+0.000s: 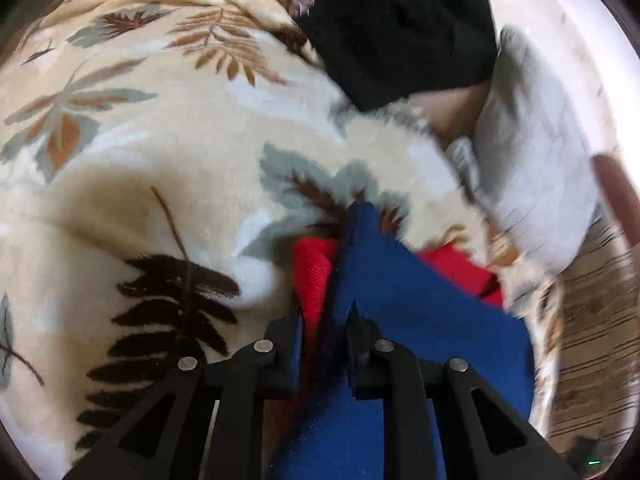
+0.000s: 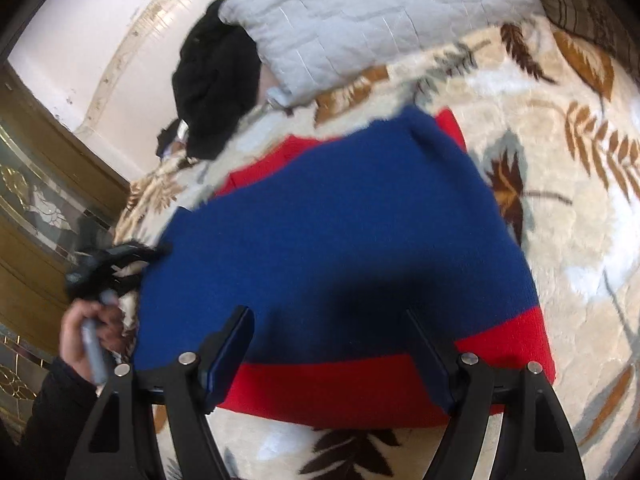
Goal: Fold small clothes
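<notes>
A small blue and red knit garment (image 2: 340, 220) lies on a cream blanket with leaf patterns (image 2: 560, 200). In the left wrist view my left gripper (image 1: 324, 320) is shut on a raised fold of the garment (image 1: 380, 280), blue cloth bunched between the fingers with red showing beside it. In the right wrist view my right gripper (image 2: 332, 336) is open, its fingers spread just above the garment's near red band, holding nothing. The left hand and its gripper handle (image 2: 92, 344) show at the garment's left edge.
A black garment (image 1: 400, 28) (image 2: 216, 80) is heaped at the blanket's far side beside a grey quilted pillow (image 1: 532, 168) (image 2: 360, 20). A wooden door with glass panels (image 2: 36, 208) stands at left. A striped brown cover (image 1: 592, 344) lies beyond the blanket edge.
</notes>
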A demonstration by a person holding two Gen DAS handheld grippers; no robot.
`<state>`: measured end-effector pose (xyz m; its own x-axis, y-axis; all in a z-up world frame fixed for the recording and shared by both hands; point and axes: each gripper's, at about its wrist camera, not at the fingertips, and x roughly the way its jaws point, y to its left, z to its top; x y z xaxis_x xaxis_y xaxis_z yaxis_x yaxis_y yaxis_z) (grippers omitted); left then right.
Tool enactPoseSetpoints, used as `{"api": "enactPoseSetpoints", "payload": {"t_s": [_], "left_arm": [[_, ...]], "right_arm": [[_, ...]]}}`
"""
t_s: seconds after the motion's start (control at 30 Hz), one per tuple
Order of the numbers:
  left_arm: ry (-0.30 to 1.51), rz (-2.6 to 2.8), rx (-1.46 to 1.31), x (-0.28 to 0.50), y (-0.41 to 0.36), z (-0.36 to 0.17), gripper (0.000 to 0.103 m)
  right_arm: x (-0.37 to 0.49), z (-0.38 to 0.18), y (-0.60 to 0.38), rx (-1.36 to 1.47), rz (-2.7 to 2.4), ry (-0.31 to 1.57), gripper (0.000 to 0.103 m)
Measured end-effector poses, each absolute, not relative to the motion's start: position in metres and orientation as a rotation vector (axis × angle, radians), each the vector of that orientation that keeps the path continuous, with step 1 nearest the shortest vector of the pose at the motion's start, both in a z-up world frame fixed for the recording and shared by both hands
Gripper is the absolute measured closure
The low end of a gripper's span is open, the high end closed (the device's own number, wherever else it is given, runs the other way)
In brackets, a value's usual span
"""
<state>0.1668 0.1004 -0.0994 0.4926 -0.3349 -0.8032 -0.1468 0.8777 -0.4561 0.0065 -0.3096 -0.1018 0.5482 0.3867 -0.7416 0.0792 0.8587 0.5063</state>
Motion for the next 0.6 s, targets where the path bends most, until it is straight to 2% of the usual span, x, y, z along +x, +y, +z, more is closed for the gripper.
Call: {"api": "enactPoseSetpoints", "payload": {"t_s": [0.1,0.17,0.27,0.3,0.33,0.4,0.5,0.6], "left_arm": [[1.082,-0.114,-0.454,0.168,0.097,-0.117,0.080],[1.076,-0.084,-0.401,0.165,0.090,-0.105,0.072],[1.020,-0.039,-0.332,0.146,0.084,-0.080,0.067],[0.997,-0.040,-0.311,0.138,0.084,-0.070,0.058],[0.966,-0.034,-0.291,0.127,0.083,-0.060,0.044],[0.910,-0.034,-0.264,0.105,0.078,-0.046,0.032],[0.877,-0.077,-0.206,0.071,0.066,-0.037,0.030],[0.935,-0.088,-0.165,0.054,0.055,-0.058,0.030]], "right_arm": [[0.006,-0.103,-0.308,0.521,0.192,0.976,0.024],[0.003,-0.102,-0.312,0.546,0.194,0.975,0.024],[-0.004,-0.101,-0.324,0.630,0.188,0.973,0.024],[-0.008,-0.098,-0.327,0.652,0.184,0.965,0.024],[-0.012,-0.095,-0.331,0.670,0.181,0.958,0.024],[-0.019,-0.087,-0.336,0.694,0.196,0.937,0.024],[-0.015,-0.073,-0.343,0.723,0.258,0.890,0.024],[0.003,-0.099,-0.375,0.846,0.134,0.940,0.024]]}}
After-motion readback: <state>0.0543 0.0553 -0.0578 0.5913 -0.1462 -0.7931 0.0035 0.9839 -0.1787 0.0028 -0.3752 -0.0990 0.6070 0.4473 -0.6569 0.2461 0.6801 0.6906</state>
